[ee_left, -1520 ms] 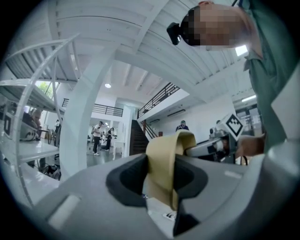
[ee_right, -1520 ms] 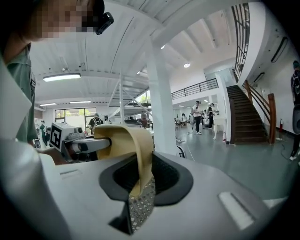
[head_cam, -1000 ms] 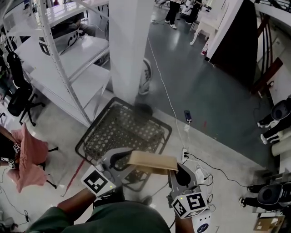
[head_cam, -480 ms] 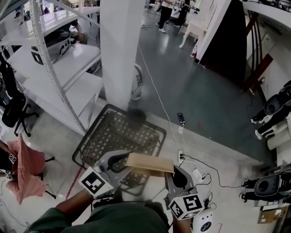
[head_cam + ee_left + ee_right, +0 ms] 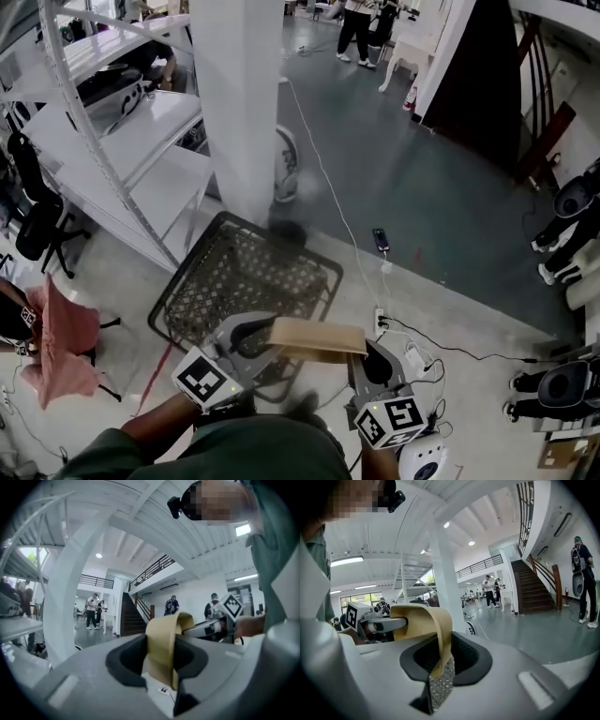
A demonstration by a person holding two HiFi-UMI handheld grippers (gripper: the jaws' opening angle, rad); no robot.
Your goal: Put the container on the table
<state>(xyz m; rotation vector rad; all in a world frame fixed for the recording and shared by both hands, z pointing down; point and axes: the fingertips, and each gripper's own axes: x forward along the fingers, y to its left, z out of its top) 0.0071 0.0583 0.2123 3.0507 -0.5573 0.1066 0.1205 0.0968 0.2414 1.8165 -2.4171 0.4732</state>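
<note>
The container (image 5: 317,338) is a flat tan piece, like cardboard, held in the air between the two grippers, low in the head view. It hangs over the pale floor (image 5: 112,272), just past the near edge of a black wire basket (image 5: 246,279) that lies on that floor.

The left gripper (image 5: 269,338) has the container's left end. In the left gripper view its jaws are clamped on a bent tan flap of the container (image 5: 163,649), which stands upright between them. The right gripper (image 5: 360,353) has the container's right end. In the right gripper view the container (image 5: 423,619) curls over and down into the jaws, which pinch its edge against a speckled pad. These jaws have just been closing a little further, with that edge between them. Each gripper view shows the other gripper at the container's far end.

A marker cube rides on each gripper, the left cube (image 5: 203,380) and the right cube (image 5: 395,419), near the lower edge of the head view above the person's green sleeve (image 5: 234,452).

Beyond the basket rises a white pillar (image 5: 239,94), with white shelving (image 5: 127,141) to its left. A black office chair (image 5: 37,223) and a pink cloth (image 5: 62,339) sit by the left edge. A white cable (image 5: 328,183) runs over the dark grey floor to a socket strip (image 5: 381,320) just right of the container.
</note>
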